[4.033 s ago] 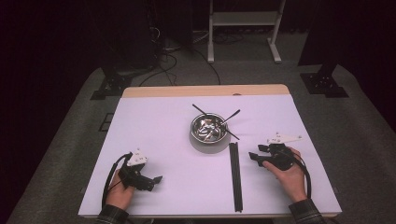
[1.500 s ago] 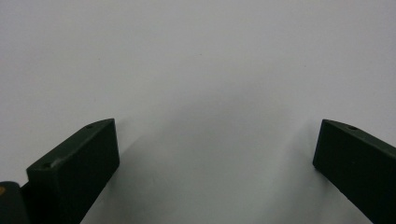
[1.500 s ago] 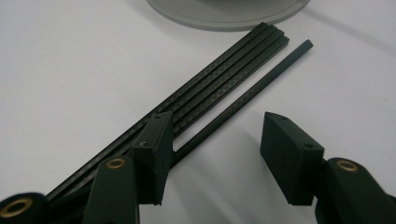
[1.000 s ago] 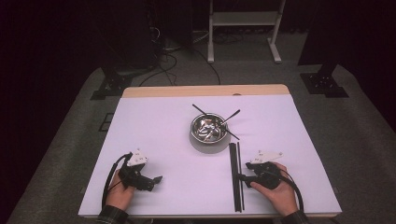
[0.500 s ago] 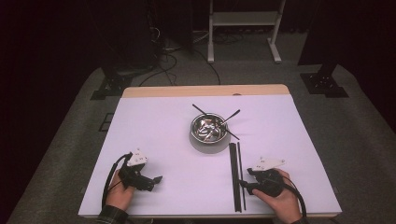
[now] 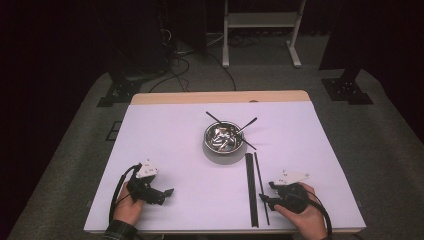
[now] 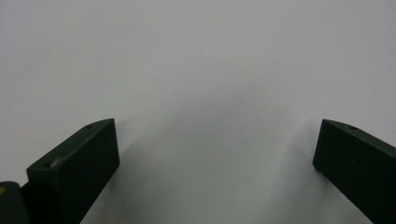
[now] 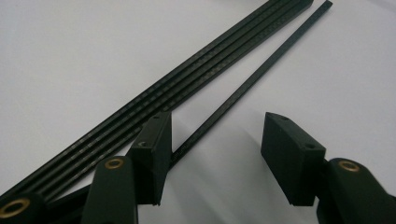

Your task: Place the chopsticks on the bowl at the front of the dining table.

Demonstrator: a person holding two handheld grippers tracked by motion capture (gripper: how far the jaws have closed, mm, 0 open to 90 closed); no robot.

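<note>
Right gripper rests low on the table near the front edge, right of centre; jaws spread, nothing pinched; in the right gripper view the single rod runs between the jaws, close against the left jaw, with open surface toward the right jaw; the rod bundle lies just outside that left jaw, parallel to the rod. In the high view the rod and bundle run from just beside the bowl toward the front edge, ends close to that edge. Bowl sits at table centre, holding metal parts; two thin sticks cross over its rim. Left gripper rests near the front-left corner, jaws wide apart over bare surface; well apart from bowl and rods. Broad open table lies between the two grippers and along the left and rear sides.
</note>
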